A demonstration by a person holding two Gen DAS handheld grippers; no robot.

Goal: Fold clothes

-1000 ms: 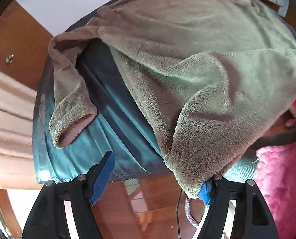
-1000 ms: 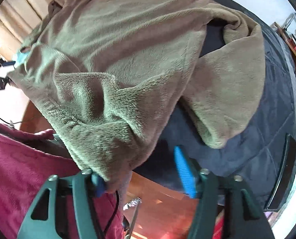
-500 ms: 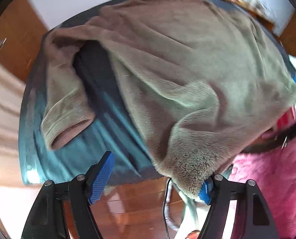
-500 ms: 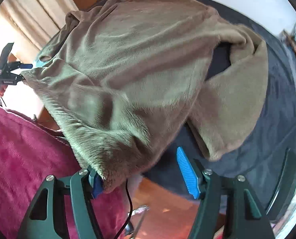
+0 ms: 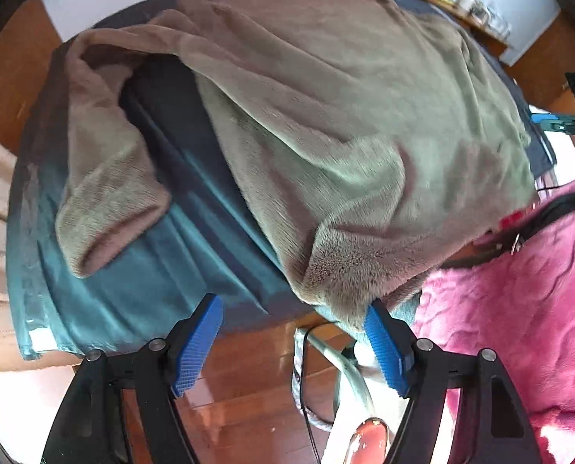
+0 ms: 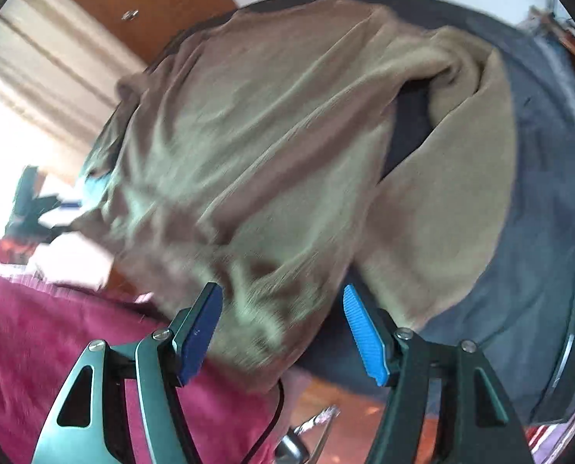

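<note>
**A:** Fleece pullover: where, and why so?

**B:** Lies spread across the cloth-covered counter, body flat, hem hanging over the near edge toward the person's pink top. Probably laid out this way for folding; leaves a free edge for both grippers to take.

**A:** Sleeves?

**B:** Trail out at either side, the left sleeve bent down along the teal cloth, the right sleeve likewise. Not yet folded in, judging by the lie.

**A:** Left gripper?

**B:** Hovers at the near hem corner, fingers spread wide. Touches the fleece with one blue pad only; pinches nothing.

**A:** Right gripper?

**B:** Straddles the other end of the hem, fingers spread, fleece between them but apparently unclamped. Blurred, so judged with caution.

**A:** Reason for the pairing?

**B:** Sets one gripper at each hem corner, presumably to lift the hem evenly and carry it toward the collar.
</note>
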